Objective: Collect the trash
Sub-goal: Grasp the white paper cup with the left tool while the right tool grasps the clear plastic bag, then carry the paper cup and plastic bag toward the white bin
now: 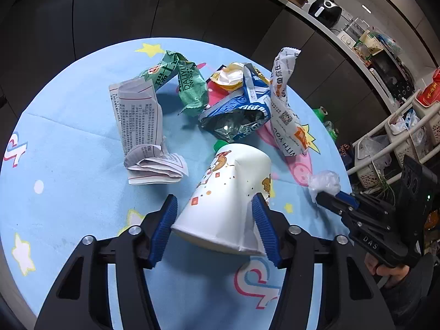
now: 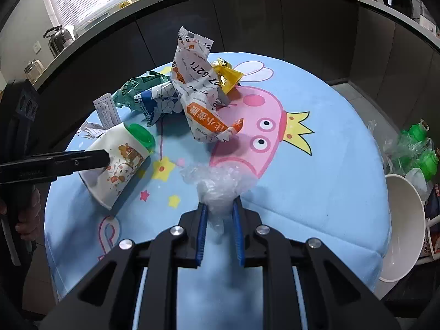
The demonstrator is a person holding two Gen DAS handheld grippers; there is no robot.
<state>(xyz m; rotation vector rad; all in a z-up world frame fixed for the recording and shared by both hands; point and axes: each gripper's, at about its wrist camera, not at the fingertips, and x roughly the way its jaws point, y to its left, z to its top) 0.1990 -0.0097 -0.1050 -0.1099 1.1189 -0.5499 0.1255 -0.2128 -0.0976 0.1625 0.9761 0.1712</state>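
A crushed paper cup (image 1: 231,192) is being clamped between the blue fingers of the left gripper (image 1: 214,206), lying on its side on the blue cartoon tablecloth (image 1: 68,151), a green cap (image 2: 141,134) touching its closed end. A clear plastic wad (image 2: 217,181) is being pinched in the narrowed right gripper (image 2: 220,209), near the table's right edge. Behind, a folded paper leaflet (image 1: 143,132), green wrapper (image 1: 181,82), blue foil bag (image 1: 236,112), yellow wrapper (image 2: 227,78) and white-orange wrapper (image 2: 198,93) are being left piled mid-table. A white bowl (image 2: 404,228) is sitting beside the table.
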